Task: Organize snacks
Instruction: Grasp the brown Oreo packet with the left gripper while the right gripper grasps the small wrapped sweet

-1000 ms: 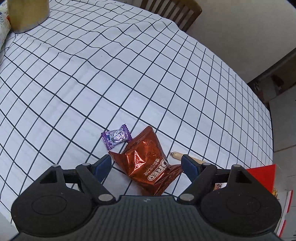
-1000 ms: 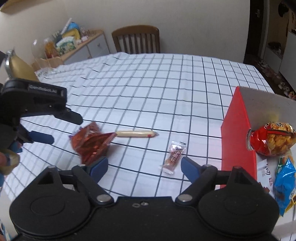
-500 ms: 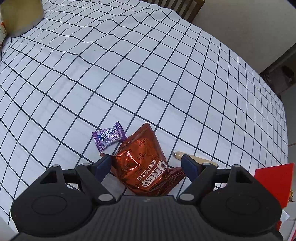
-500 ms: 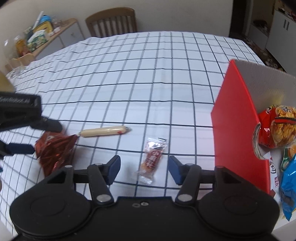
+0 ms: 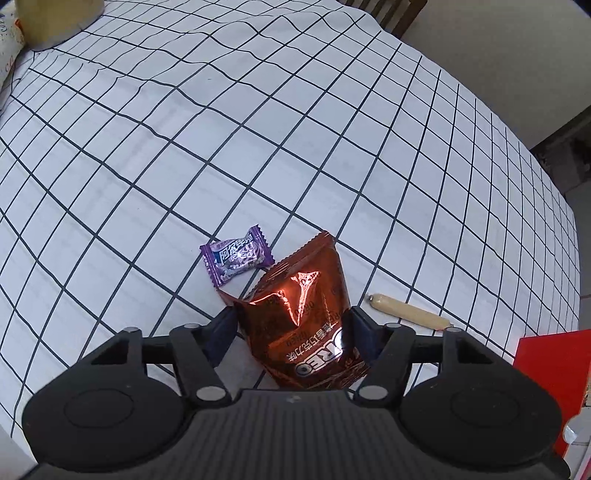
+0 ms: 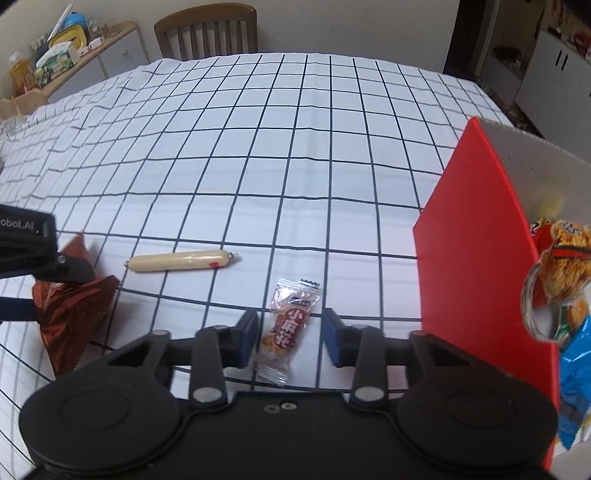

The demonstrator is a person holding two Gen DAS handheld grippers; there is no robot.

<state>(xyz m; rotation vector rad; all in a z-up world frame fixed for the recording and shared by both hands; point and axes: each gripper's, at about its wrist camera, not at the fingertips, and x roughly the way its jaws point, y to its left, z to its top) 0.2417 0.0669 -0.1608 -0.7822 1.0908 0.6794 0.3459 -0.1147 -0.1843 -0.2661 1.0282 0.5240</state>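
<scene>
Covering the table, wrinkled grid tablecloth [image 6: 295, 147] (chair [image 6: 207, 33] behind), left tool [image 5: 291, 325] closing on Oreo pack [image 5: 303, 314], right tool [image 6: 290, 334] closing, straddling candy [image 6: 286, 325].

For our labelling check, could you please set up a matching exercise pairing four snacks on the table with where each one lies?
Things:
1. Oreo bag
2. purple candy
3. sausage stick
4. small clear-wrapped snack

Places:
A. between the right tool's fingers
B. between the left tool's fingers
C. alone on the cloth, between the two tools
D. just beyond the Oreo bag

Pairs: 1-B, 2-D, 3-C, 4-A
</scene>
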